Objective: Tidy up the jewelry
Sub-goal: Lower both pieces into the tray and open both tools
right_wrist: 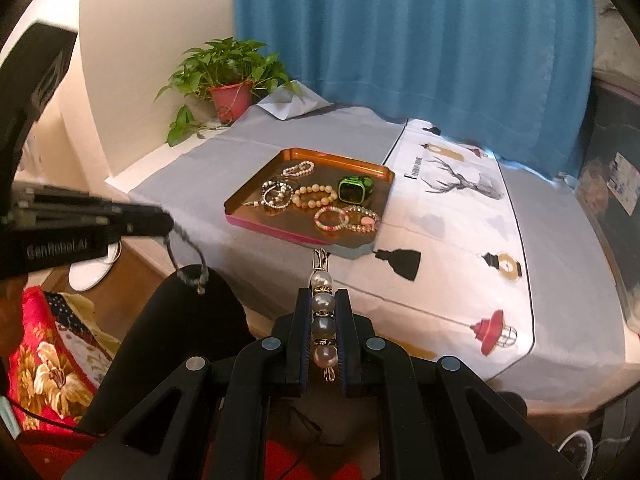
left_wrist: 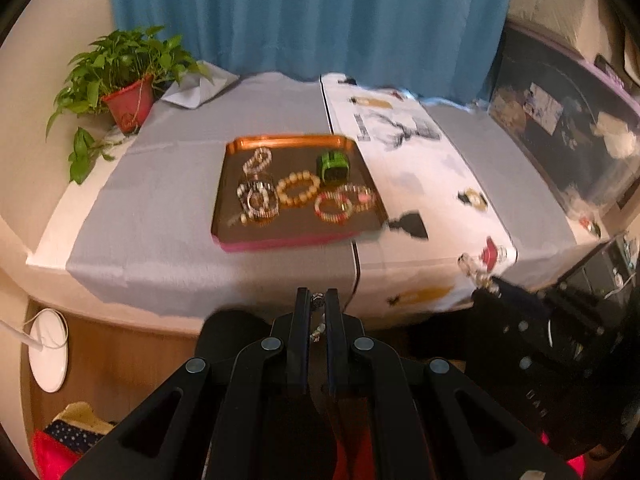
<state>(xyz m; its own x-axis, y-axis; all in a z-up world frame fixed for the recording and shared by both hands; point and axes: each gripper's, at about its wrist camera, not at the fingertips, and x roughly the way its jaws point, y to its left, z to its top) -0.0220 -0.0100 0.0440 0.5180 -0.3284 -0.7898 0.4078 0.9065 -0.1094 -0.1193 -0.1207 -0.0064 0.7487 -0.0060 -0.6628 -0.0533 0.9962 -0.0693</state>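
The right tool point(right_wrist: 323, 326) is pinched nearly closed on a pearl strand point(right_wrist: 322, 322), four pearls lying lengthwise between its fingers with the metal clasp end poking out ahead of the tips. The left tool point(left_wrist: 318, 304) is likewise almost fully closed, gripping a thin beaded chain point(left_wrist: 317, 301) that droops from its tip in a loop off to the left of the right tool. Whether chain and pearls are one piece I cannot tell. Both tools hang short of the tabletop point(right_wrist: 208, 216) edge, and the copper tray point(right_wrist: 348, 168) with bracelets and a green watch point(right_wrist: 355, 189) lies ahead of the right tool's tips.

The round pearls could roll out from between the flat fingers if the grip shifts, falling off the tabletop's near edge. The dangling loop might snag on the tray rim or drag the bracelets, and pulling the tools apart could strain the chain
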